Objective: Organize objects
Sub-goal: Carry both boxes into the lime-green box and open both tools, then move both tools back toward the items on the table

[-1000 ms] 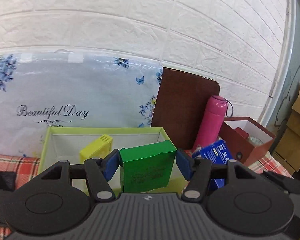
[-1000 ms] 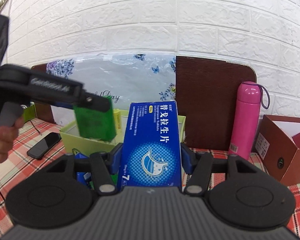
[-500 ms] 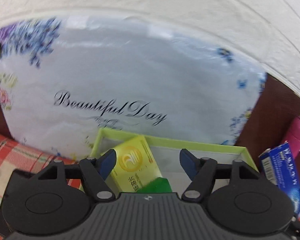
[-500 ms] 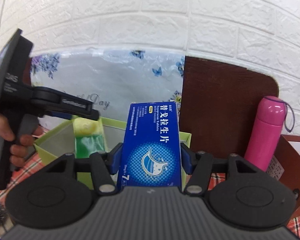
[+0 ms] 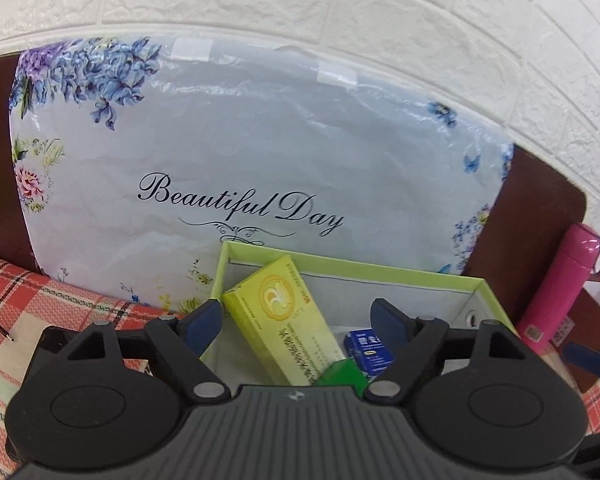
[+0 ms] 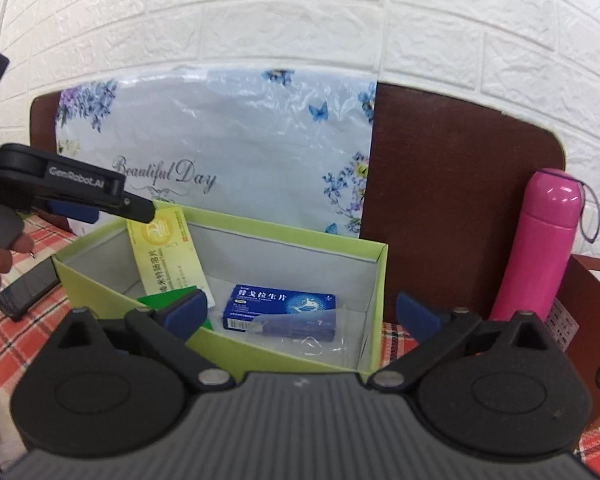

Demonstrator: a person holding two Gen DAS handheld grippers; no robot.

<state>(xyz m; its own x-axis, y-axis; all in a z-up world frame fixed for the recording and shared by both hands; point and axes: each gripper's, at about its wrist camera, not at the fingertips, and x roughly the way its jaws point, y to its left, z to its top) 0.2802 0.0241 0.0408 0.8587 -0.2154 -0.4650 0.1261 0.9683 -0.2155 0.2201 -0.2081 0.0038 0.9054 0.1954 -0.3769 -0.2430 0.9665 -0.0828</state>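
Left wrist view: the left gripper (image 5: 298, 320) is hovering over the green box (image 5: 380, 272), jaws opening and gripping nothing; the yellow carton (image 5: 284, 320) is leaning inside, the green carton (image 5: 342, 372) beneath it.

Right wrist view: the right gripper (image 6: 300, 312) is opening wide, empty; the blue tablet carton (image 6: 282, 312) is lying flat inside the box. Both should probably lift straight up, clearing the rim.

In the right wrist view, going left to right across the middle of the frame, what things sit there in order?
Black phone → yellow-green medicine box leaning in the green tray → blue medicine box lying flat in it → pink bottle → brown box.
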